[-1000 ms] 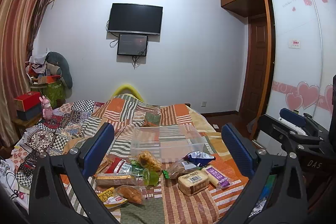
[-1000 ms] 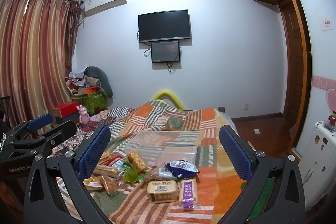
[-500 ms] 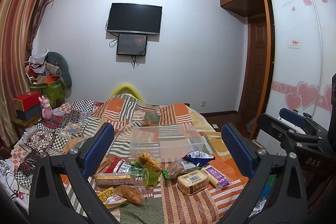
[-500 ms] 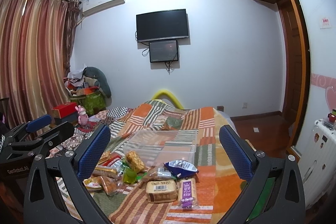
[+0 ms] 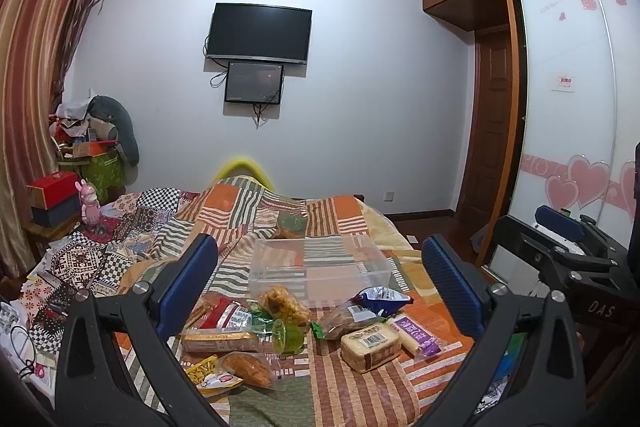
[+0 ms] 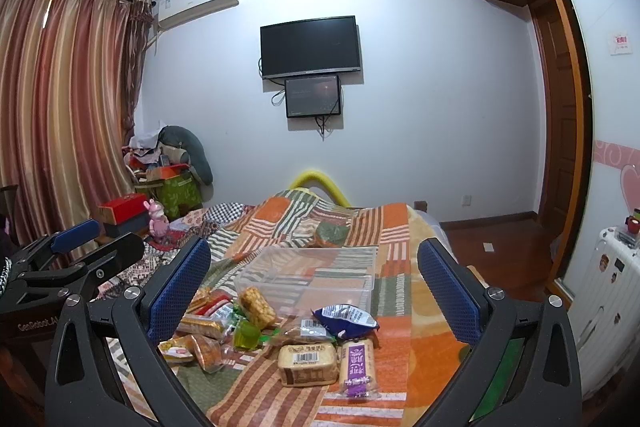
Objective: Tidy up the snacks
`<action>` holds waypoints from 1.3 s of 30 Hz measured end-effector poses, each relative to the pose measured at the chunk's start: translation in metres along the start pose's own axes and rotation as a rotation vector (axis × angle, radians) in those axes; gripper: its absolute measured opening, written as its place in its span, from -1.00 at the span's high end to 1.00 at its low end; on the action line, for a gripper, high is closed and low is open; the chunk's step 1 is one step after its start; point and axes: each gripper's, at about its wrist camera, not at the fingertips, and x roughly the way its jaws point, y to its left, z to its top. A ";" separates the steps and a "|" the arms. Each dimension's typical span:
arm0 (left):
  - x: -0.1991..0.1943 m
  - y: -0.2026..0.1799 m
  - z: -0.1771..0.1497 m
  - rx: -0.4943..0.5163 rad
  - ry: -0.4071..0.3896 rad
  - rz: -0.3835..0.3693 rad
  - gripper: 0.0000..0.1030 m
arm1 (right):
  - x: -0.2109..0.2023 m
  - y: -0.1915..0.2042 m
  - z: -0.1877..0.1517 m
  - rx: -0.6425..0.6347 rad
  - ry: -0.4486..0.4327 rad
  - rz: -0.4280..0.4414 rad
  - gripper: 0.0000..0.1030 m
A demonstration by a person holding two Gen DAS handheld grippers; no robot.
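Observation:
Several wrapped snacks lie on the patchwork bedspread: a tan bread pack (image 5: 370,345) (image 6: 307,363), a purple-labelled bar (image 5: 414,333) (image 6: 357,367), a blue bag (image 5: 382,299) (image 6: 344,319), a green jelly cup (image 5: 287,337) (image 6: 246,334) and an orange crisp pack (image 5: 283,303) (image 6: 257,307). An empty clear plastic bin (image 5: 320,269) (image 6: 308,273) sits behind them. My left gripper (image 5: 320,279) is open and empty, held above the snacks. My right gripper (image 6: 314,279) is open and empty too, a little to the right.
The bed's right edge (image 6: 436,255) drops to a wooden floor. A white suitcase (image 6: 608,287) stands at the right. Boxes and a pink toy (image 5: 90,201) sit at the left by the curtain. A TV (image 5: 258,33) hangs on the far wall.
Both grippers drift very slightly; the view barely shifts. Nothing on the bed has moved.

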 end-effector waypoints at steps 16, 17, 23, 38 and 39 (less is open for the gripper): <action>0.030 0.021 -0.014 -0.022 0.089 0.013 -0.50 | 0.026 -0.008 -0.012 0.016 0.115 0.013 -0.76; 0.033 0.022 -0.015 -0.022 0.099 0.014 -0.43 | 0.028 -0.010 -0.014 0.018 0.128 0.015 -0.69; 0.056 0.046 -0.028 -0.017 0.188 0.029 -0.13 | 0.044 -0.017 -0.020 0.028 0.199 0.023 -0.42; 0.132 0.129 -0.104 -0.048 0.546 0.116 -0.09 | 0.106 -0.043 -0.068 0.053 0.470 0.002 0.01; 0.137 0.133 -0.111 -0.059 0.574 0.113 -0.09 | 0.110 -0.046 -0.072 0.057 0.492 -0.002 0.03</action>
